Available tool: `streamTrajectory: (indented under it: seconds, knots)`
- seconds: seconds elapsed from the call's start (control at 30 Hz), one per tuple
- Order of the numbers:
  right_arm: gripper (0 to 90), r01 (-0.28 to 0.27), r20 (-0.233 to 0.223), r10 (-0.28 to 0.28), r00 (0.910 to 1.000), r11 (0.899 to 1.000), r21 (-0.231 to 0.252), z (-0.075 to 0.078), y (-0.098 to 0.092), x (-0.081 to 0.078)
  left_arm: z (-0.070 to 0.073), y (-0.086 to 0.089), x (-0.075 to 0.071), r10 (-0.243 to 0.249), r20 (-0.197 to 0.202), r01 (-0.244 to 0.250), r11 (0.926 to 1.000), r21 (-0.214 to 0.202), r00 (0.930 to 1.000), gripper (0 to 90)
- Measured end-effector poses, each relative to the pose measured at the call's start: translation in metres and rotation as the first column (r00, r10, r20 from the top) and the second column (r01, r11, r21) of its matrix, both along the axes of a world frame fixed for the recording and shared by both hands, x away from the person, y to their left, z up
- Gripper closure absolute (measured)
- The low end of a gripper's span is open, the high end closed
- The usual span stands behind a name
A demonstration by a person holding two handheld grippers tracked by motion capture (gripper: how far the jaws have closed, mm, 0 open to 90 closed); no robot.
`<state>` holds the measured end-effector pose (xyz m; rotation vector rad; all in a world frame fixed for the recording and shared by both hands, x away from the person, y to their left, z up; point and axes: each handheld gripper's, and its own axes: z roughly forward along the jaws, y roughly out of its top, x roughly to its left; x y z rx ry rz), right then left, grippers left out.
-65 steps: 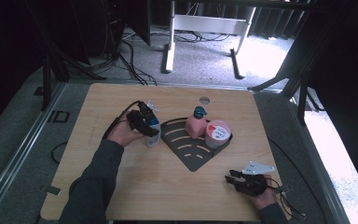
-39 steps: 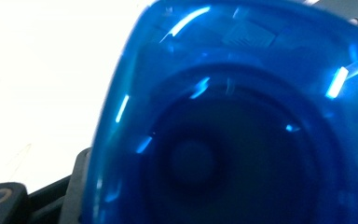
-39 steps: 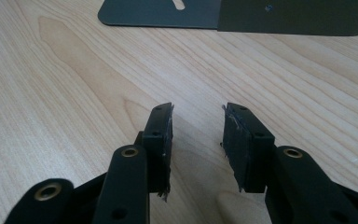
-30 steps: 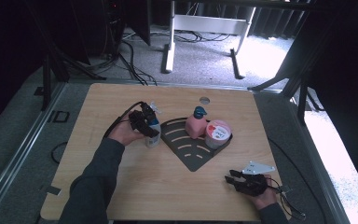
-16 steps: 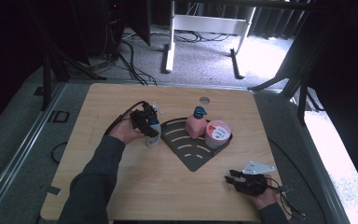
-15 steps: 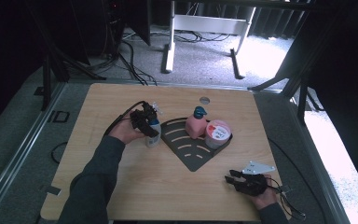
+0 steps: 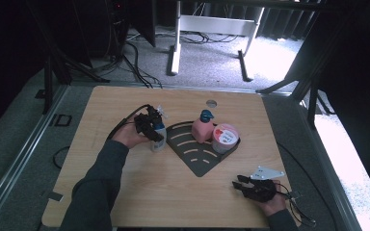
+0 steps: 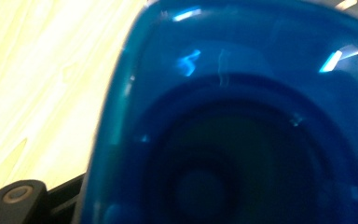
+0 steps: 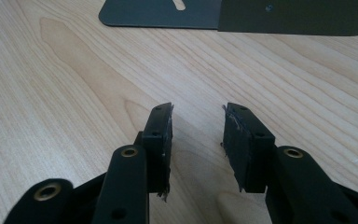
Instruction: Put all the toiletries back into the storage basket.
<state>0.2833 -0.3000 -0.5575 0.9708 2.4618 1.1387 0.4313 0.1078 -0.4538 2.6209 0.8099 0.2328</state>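
Bright daylight glare at upper right (dark surroundings), blurred blue close-up with specular glints

A light wooden tabletop (image 7: 125, 192) carries a dark fan-shaped tray (image 7: 192, 154) near its middle, its point toward the near edge. Just beside the tray's left side stands a small clear bottle with a blue cap (image 7: 159, 142). A small round hole (image 7: 211, 103) sits near the far edge.

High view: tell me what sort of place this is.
Probably a lab or recording room: a bare wooden table on grey carpet, loose cables on the floor, dark curtains around.
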Motion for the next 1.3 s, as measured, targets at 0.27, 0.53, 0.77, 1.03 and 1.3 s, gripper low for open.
streamTrajectory:
  seconds: [0.27,0.53,0.77,1.03,1.3]
  knots:
    - [62.0,0.000,0.000,0.000,1.0000,1.000,0.000,0.000,0.000,0.000,0.001,-0.007,-0.004,-0.007,0.017,0.006,0.9997,0.025,0.9998,54.2]
    - [62.0,-0.001,0.000,0.001,1.0000,1.000,0.000,0.000,0.000,0.000,0.002,-0.007,-0.006,0.009,0.004,-0.009,0.9996,0.027,1.0000,54.5]
    - [62.0,-0.001,0.001,0.001,1.0000,1.000,-0.001,0.000,0.000,0.000,0.008,-0.005,-0.006,0.021,-0.004,-0.021,0.9998,0.007,0.9998,54.5]
    - [62.0,0.000,0.000,0.000,1.0000,1.000,0.000,0.000,0.000,0.000,0.012,-0.002,-0.008,0.027,0.004,-0.027,0.9996,0.009,0.9996,54.5]
    - [62.0,0.000,0.000,0.000,1.0000,1.000,0.000,0.000,0.000,0.000,0.017,-0.001,-0.010,0.039,0.012,-0.039,0.9990,-0.021,0.9992,54.5]
